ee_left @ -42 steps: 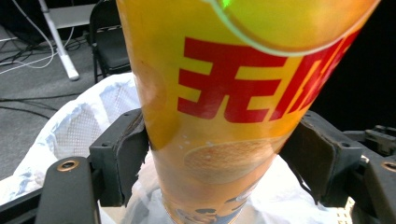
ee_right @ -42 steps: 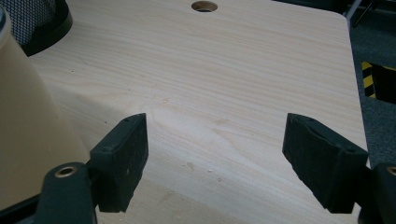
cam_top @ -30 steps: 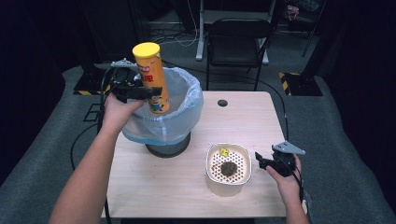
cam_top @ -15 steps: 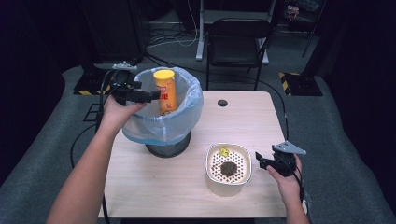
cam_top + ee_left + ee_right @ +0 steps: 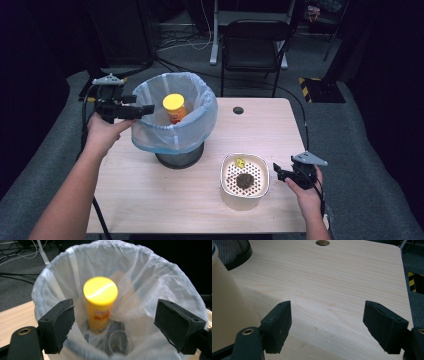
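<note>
High view: yellow-lidded can [image 5: 174,108] stands upright inside the bin [image 5: 175,116], which is lined with a pale blue-white bag and sits on the left half of the wooden table [image 5: 270,131]. Left gripper [image 5: 145,109] is held level at the bin's left rim, outside the liner, apart from the can; its jaws have just been closing after letting go, with nothing between them. Right gripper [image 5: 278,174] rests at the table's right front edge, just beside a cream perforated container [image 5: 244,179] holding a dark lump [image 5: 244,180] and a small yellow piece [image 5: 240,162]. Left gripper view: jaws stand apart, framing the bin mouth; the can, slightly blurred, is farther off inside the liner, clear of both pads, beside a clear cup [image 5: 121,341] at the bottom. Right gripper view: jaws stand apart over bare tabletop, gripping nothing; cream container wall [image 5: 227,307] at left, bin's dark mesh base [image 5: 233,250] at top left, a round hole [image 5: 322,242] in the tabletop farther off.
</note>
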A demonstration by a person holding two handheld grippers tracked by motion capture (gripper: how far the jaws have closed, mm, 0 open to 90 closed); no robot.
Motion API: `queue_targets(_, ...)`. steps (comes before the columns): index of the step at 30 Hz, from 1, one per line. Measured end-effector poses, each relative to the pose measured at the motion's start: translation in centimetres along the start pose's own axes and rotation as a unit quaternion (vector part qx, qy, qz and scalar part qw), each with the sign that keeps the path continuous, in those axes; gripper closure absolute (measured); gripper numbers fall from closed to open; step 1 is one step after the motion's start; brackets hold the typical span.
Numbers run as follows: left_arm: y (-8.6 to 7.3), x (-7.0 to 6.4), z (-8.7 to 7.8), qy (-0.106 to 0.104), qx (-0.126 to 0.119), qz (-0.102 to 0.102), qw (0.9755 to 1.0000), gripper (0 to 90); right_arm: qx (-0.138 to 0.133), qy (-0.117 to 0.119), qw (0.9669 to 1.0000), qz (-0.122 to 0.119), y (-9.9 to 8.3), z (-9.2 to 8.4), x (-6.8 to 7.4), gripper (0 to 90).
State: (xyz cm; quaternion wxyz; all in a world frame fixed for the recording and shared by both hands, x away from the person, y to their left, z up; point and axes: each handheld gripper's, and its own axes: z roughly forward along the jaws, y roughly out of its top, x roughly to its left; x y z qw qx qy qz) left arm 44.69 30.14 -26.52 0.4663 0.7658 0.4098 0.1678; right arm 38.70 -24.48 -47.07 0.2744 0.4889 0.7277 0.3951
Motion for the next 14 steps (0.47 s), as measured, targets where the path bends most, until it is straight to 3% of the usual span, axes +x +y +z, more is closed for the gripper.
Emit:
queue_targets(8, -3.0, 0.3, -3.2, -0.026, -0.027, -0.019, 0.9991, 20.6, 0.002, -0.002, 1.0000, 0.002, -0.1, 0.0, -0.1, 22.8)
queue_targets(12, -4.8, -0.1, -4.5, -0.019, -0.030, -0.002, 0.9994, 22.2, 0.003, -0.003, 1.0000, 0.002, -0.1, 0.0, -0.1, 22.8)
queue_targets(14, -6.0, 0.0, -4.9, -0.017, -0.036, -0.004, 0.9992, 22.2, 0.002, -0.003, 1.0000, 0.002, -0.2, 0.0, -0.3, 22.8)
